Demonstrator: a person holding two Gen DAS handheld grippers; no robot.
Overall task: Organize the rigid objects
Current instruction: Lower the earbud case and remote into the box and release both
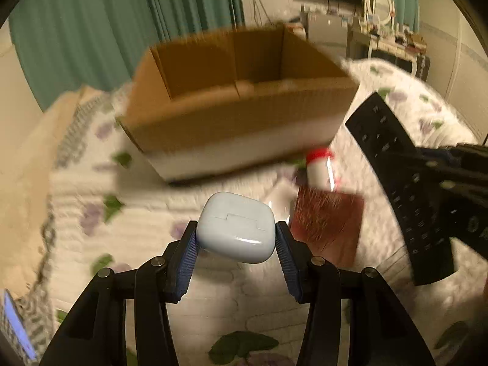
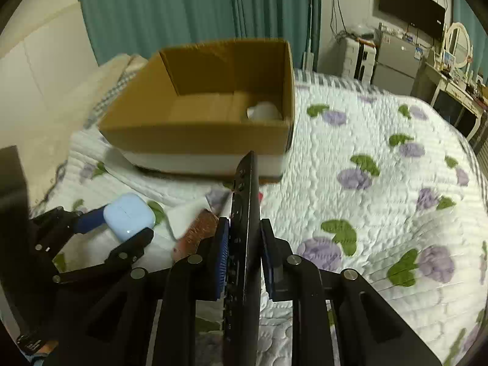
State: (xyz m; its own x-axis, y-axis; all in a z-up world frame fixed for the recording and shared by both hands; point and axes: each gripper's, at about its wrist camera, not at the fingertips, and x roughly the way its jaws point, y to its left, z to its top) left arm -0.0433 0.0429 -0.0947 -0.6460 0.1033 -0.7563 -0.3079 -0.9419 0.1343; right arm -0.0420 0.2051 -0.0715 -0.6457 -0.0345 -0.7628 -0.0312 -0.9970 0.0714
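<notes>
Left wrist: left gripper (image 1: 236,238) clenching earbud case (image 1: 236,231), right gripper (image 2: 244,244) clenching remote (image 2: 244,228), cardboard box (image 1: 231,122) ahead

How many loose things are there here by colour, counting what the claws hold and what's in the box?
Pale blue: 1, earbud case
Black: 1, remote control
White: 2, red-capped bottle, object in box
Reddish brown: 1, flat card
Total: 5

We see a pale blue earbud case (image 1: 236,231), lid shut, held aloft; a black remote (image 2: 244,228) edge-up; an open cardboard box (image 2: 198,134) on the quilt.
</notes>
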